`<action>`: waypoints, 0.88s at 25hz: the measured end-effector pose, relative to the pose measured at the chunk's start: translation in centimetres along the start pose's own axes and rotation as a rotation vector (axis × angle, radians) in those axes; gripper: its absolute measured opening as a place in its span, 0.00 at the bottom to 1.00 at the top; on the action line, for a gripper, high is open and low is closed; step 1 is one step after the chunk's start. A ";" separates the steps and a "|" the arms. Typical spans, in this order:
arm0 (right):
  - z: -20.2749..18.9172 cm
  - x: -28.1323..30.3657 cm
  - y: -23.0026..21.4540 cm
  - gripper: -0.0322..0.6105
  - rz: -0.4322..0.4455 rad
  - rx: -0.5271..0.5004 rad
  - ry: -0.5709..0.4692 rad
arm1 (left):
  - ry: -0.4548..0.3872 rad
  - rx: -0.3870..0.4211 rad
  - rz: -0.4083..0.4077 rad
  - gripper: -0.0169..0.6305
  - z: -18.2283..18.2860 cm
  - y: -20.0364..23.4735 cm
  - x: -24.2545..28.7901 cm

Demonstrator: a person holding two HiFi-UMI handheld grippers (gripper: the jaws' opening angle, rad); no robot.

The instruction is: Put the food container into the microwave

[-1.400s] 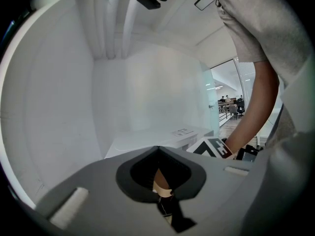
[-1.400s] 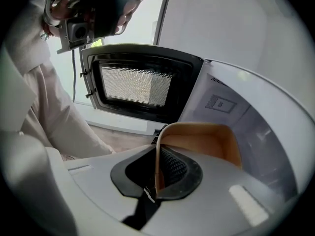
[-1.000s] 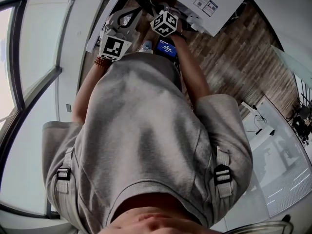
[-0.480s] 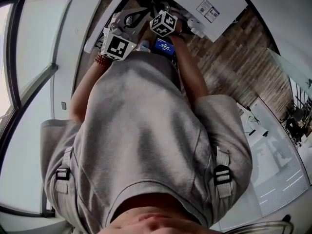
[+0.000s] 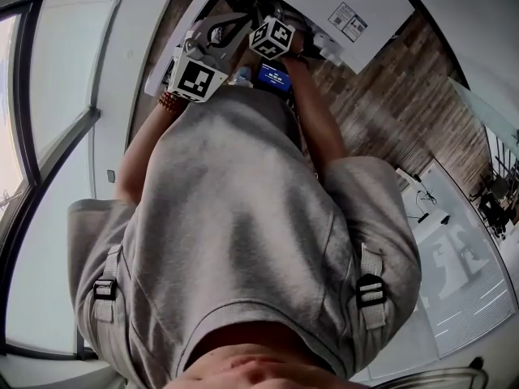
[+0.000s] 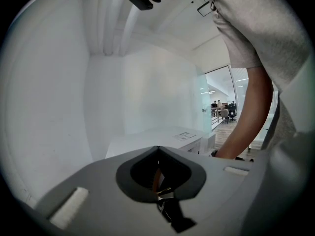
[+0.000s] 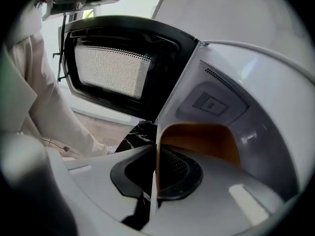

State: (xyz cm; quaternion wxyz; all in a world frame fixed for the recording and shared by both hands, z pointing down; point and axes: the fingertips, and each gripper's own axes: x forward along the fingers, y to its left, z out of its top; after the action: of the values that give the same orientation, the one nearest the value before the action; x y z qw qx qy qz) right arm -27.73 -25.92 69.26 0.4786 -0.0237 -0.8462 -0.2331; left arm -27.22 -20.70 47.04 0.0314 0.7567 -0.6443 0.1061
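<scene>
Near: right gripper (image 7: 155, 183) has its jaws pinched on the thin rim of the orange container (image 7: 202, 139), held just before the microwave (image 7: 246, 107). The door (image 7: 113, 68) stands open beyond. The left gripper (image 6: 158, 181) has its jaws together, holds nothing and faces away. In the last second the left gripper crept slightly toward the microwave; the right one barely moved. Insertion looks close, but the container is not yet set down.

R gripper (image 7: 153, 182) jaws clamped on orange food container (image 7: 199, 140) rim, microwave (image 7: 236, 97) cavity behind, door (image 7: 113, 69) open left
</scene>
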 end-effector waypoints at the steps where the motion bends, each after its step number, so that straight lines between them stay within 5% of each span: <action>1: -0.3 0.2 -0.1 0.10 -0.006 -0.002 0.009 | 0.001 -0.002 -0.005 0.03 -0.1 0.0 0.1; 13: -2.4 1.7 -2.3 0.10 -0.085 0.033 0.092 | 0.019 -0.013 -0.041 0.03 -0.5 0.8 1.0; 22: -3.5 2.8 -2.3 0.10 -0.063 0.035 0.133 | 0.029 0.001 -0.051 0.03 -0.9 0.8 1.4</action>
State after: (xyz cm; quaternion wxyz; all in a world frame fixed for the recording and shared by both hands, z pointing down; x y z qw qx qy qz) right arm -27.02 -29.89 72.21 0.5264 0.0269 -0.8169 -0.2343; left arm -27.95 -22.00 48.15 0.0431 0.7713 -0.6242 0.1164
